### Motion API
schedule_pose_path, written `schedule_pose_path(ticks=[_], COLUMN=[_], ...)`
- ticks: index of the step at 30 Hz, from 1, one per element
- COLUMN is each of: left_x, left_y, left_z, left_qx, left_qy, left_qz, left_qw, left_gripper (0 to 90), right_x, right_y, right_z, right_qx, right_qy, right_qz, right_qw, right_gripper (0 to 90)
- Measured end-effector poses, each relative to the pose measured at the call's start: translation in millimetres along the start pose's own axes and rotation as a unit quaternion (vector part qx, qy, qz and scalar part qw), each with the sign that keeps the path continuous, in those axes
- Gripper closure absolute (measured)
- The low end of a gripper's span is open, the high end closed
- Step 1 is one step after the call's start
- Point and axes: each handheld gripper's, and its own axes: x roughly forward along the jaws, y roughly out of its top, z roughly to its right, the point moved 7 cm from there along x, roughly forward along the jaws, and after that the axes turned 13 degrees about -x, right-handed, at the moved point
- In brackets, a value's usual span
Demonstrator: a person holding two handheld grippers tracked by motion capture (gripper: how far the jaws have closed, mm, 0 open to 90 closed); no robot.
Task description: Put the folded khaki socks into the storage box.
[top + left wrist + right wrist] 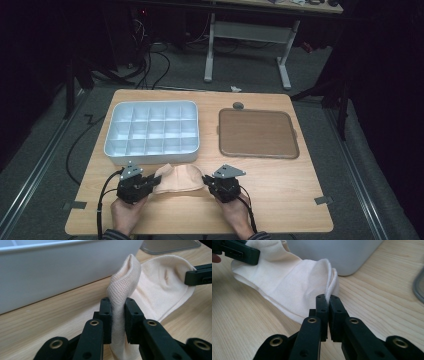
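1. The sock is lying on the table, stretching between the left gripper and the right gripper.
2. The compartment tray is sitting just beyond both grippers.
3. The flat lid is lying beyond the right gripper, to its right.

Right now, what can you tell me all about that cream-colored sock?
The sock is pale cream, soft knitted fabric with a fine ribbed weave. It lies near the front edge of the wooden table, just in front of the white divided tray. The left gripper pinches one bunched end, which stands up in a fold. The right gripper pinches the other edge. Between them the cloth is spread fairly flat, with a few wrinkles.
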Motion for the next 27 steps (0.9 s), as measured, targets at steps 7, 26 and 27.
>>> schedule_pose_path(ticks=[7,26,27], left_x=[13.3,59.7,60.8], left_y=[3.6,2.3,1.9], left_z=[21.4,51.7,52.0], left_qx=[0.029,0.051,0.052], left_qy=[-0.01,-0.029,-0.028], left_qz=[-0.001,-0.03,-0.032], left_qw=[0.9995,0.9978,0.9977], left_gripper=[78.2,77.1,76.9], right_x=[-17.4,-41.8,-41.8], right_y=[-13.5,-48.5,-49.9], right_z=[13.2,44.8,45.9], right_qx=[0.013,0.053,0.053], right_qy=[-0.019,-0.065,-0.066], right_qz=[-0.002,-0.018,-0.019], right_qw=[0.9997,0.9963,0.9962], right_gripper=[87.3,87.2,87.2])
